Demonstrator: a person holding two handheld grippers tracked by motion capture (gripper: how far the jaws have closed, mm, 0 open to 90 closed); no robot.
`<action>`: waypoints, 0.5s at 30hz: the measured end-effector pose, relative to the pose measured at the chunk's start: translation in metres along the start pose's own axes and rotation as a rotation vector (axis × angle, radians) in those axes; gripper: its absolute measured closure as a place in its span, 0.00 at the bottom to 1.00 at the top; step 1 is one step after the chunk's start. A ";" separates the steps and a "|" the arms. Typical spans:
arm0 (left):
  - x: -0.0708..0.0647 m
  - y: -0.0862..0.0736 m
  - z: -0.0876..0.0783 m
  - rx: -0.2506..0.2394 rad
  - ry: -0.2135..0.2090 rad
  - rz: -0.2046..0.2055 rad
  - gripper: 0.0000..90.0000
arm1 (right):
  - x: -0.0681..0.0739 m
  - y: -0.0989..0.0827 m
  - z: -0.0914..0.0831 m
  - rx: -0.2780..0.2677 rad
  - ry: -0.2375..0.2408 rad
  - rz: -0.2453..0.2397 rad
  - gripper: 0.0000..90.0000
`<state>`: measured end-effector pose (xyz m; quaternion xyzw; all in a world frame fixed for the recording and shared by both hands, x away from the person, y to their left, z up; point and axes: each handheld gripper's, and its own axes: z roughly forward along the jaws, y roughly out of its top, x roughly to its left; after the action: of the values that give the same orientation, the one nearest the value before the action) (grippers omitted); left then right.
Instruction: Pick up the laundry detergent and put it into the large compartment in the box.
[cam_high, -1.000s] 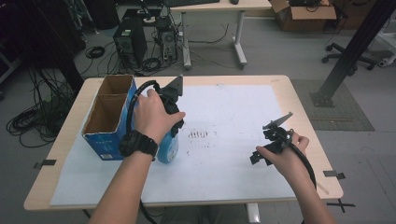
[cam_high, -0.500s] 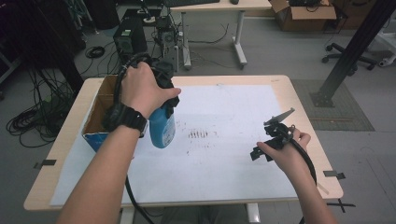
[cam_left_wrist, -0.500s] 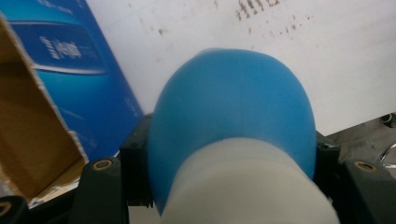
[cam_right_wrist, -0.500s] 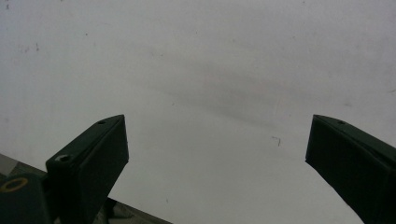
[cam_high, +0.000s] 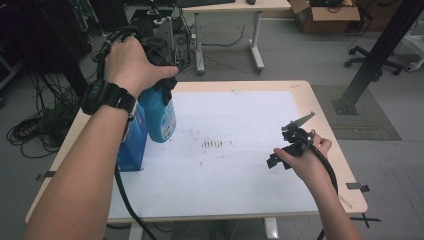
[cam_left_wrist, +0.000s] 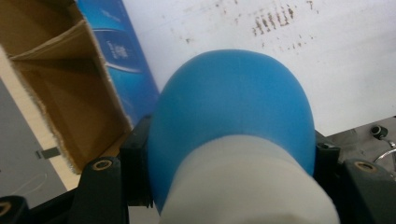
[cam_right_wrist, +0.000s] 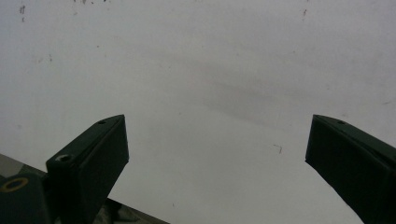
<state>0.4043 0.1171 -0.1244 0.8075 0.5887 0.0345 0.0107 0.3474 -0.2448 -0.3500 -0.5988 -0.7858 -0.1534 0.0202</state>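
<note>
in the high view, at the lower right of the frame, one right gripper (cam_high: 295, 142) sits in a hand (cam_high: 305, 160) low over the white sheet (cam_high: 240, 165) that covers the table (cam_high: 320, 107). its jaws stand wide apart with nothing between them, and in the right gripper view bare white sheet lies between the two black jaws.

at the upper left of the frame, one left gripper (cam_high: 160, 82) is clamped on the neck end of one blue bottle (cam_high: 161, 116), which hangs in the air clear of the table, body pointing down. the left gripper view shows the jaws pressed against both sides of the rounded blue body (cam_left_wrist: 233, 116).

below the bottle, at the left middle of the frame, stands one open blue cardboard box (cam_high: 132, 145) with brown dividers inside. one patch of dark smudges (cam_high: 214, 144) marks the sheet near the centre.

risks, as a judgement: the bottle is smooth and rounded, so it may slip or swing in the grip and drop. if it is lowered toward the box, it may catch a divider or the rim and tip the box. the trailing cable (cam_high: 125, 200) could snag on the table edge.
</note>
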 end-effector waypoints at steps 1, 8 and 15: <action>0.003 0.001 -0.002 0.002 0.003 -0.003 0.41 | 0.001 0.001 0.000 0.003 -0.004 0.000 0.07; 0.022 0.002 -0.015 -0.012 0.012 -0.047 0.42 | 0.001 0.005 0.002 0.013 -0.015 0.002 0.07; 0.049 -0.002 -0.029 -0.030 0.011 -0.108 0.42 | -0.003 0.005 0.001 0.011 -0.023 0.015 0.07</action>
<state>0.4148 0.1637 -0.0930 0.7742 0.6308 0.0474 0.0216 0.3526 -0.2465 -0.3502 -0.6061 -0.7824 -0.1421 0.0156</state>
